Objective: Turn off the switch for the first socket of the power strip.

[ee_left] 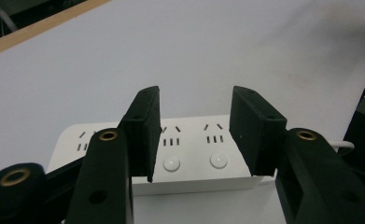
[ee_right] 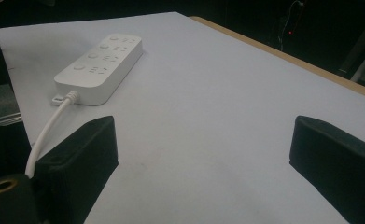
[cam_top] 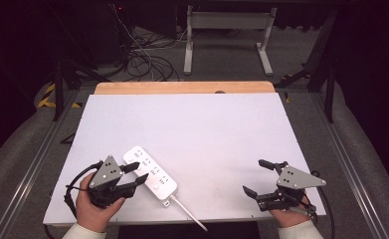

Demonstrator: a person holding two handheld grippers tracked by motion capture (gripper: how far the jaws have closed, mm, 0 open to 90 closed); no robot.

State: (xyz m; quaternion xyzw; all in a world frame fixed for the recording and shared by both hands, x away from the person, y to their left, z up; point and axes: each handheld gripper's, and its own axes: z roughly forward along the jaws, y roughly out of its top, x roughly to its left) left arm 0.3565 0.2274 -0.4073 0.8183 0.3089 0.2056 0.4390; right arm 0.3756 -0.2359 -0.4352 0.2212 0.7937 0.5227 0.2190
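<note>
While power strip (cam_top: 150, 173) lies flat near worktop (cam_top: 207, 129) front-left corner, left hand-held gripper (cam_top: 136, 174) straddles strip, jaws parted, pads not yet pressing. Step judged: approach to grasp. Next: clamp squarely across body. Right hand-held gripper (cam_top: 254, 175), well right of strip, released, empty.

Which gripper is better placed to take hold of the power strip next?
Left. The left gripper hovers right at the power strip, its jaws open over the strip's middle. The right gripper sits open, far across the table.
</note>
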